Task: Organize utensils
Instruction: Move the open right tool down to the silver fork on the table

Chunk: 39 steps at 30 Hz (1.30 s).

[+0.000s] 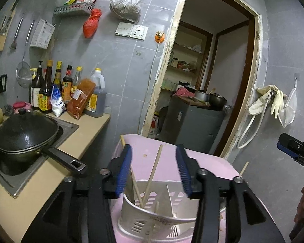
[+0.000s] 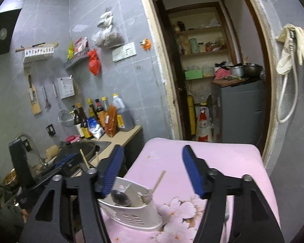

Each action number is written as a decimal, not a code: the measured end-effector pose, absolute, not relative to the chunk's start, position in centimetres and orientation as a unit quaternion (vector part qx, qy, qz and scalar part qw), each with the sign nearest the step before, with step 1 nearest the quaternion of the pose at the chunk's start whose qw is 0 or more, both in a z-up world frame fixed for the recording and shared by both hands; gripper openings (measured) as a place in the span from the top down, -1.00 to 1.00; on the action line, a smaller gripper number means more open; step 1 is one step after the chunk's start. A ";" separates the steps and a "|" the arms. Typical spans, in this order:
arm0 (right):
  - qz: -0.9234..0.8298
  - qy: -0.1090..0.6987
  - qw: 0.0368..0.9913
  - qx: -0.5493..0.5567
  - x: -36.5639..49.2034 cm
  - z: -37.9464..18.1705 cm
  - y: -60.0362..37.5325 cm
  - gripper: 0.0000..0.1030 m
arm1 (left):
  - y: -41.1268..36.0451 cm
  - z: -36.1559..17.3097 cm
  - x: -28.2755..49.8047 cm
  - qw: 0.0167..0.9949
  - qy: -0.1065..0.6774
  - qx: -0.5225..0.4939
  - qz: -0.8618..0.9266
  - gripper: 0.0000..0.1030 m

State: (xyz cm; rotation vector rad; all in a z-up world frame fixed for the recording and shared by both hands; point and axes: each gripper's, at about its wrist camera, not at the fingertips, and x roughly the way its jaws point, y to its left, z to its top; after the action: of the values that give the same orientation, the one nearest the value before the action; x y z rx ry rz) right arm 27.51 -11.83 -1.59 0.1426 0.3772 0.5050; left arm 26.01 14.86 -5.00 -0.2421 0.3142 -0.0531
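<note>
A white slotted utensil holder (image 1: 152, 214) stands on a pink cloth-covered surface (image 1: 208, 162). Several wooden chopsticks (image 1: 155, 168) lean inside it. My left gripper (image 1: 154, 170) is open and empty, its blue pads just above the holder's rim on either side. In the right wrist view the same holder (image 2: 131, 212) shows, with a dark ladle (image 2: 119, 197) and a chopstick (image 2: 159, 179) in it. My right gripper (image 2: 154, 170) is open and empty above the pink cloth (image 2: 223, 162), the holder near its left finger.
A black wok with lid (image 1: 24, 133) sits in the steel sink (image 1: 69, 125) to the left. Sauce bottles (image 1: 48, 87) stand at the counter's back. A doorway (image 1: 202, 81) with a grey cabinet (image 1: 192, 121) lies ahead. Rubber gloves (image 1: 273, 101) hang on the right wall.
</note>
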 end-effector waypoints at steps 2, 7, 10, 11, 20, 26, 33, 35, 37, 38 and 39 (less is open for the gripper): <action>0.239 0.183 0.951 0.074 27.3 -1.6 -12.8 -0.39 | 14.6 -4.7 25.6 0.980 0.157 -0.118 -0.026 0.13; 0.211 0.171 0.960 0.069 26.5 -1.7 -15.0 -0.72 | 13.3 -4.5 24.7 0.980 0.168 -0.107 -0.021 -0.24; 0.200 0.163 0.964 0.067 26.0 -1.7 -16.4 -0.99 | 12.4 -4.3 23.9 0.981 0.162 -0.109 -0.017 -0.51; 0.197 0.161 0.965 0.065 25.8 -1.7 -16.7 -1.00 | 12.1 -4.2 23.7 0.981 0.162 -0.108 -0.016 -0.53; 0.163 0.173 0.971 0.035 24.8 -2.9 -19.7 -1.00 | 7.8 -3.5 22.7 0.984 0.162 -0.068 -0.020 -0.65; 0.145 0.198 0.969 0.031 24.7 -4.4 -22.0 -1.00 | 4.9 -4.3 22.3 0.982 0.175 -0.059 -0.034 -0.65; 0.143 0.235 0.961 0.026 25.4 -7.1 -23.5 -1.00 | 2.7 -5.9 22.2 0.979 0.194 -0.060 -0.021 -0.65; 0.146 0.246 0.958 0.023 25.6 -8.1 -23.7 -1.00 | 2.2 -6.3 22.0 0.978 0.199 -0.059 -0.015 -0.65; 0.150 0.257 0.955 0.023 25.9 -9.0 -23.9 -1.00 | 1.7 -6.8 21.9 0.978 0.202 -0.056 -0.008 -0.65; 0.152 0.262 0.953 0.022 26.1 -9.5 -23.9 -1.00 | 1.5 -7.0 21.9 0.978 0.204 -0.055 -0.003 -0.65; 0.154 0.268 0.951 0.021 26.3 -10.0 -24.0 -1.00 | 1.4 -7.3 21.8 0.977 0.204 -0.054 0.001 -0.65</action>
State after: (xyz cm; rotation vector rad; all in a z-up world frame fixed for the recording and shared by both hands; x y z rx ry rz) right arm 26.30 -23.98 -10.03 0.0428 0.5440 0.3139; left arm 21.78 1.36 -7.27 -0.1091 0.4117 0.0020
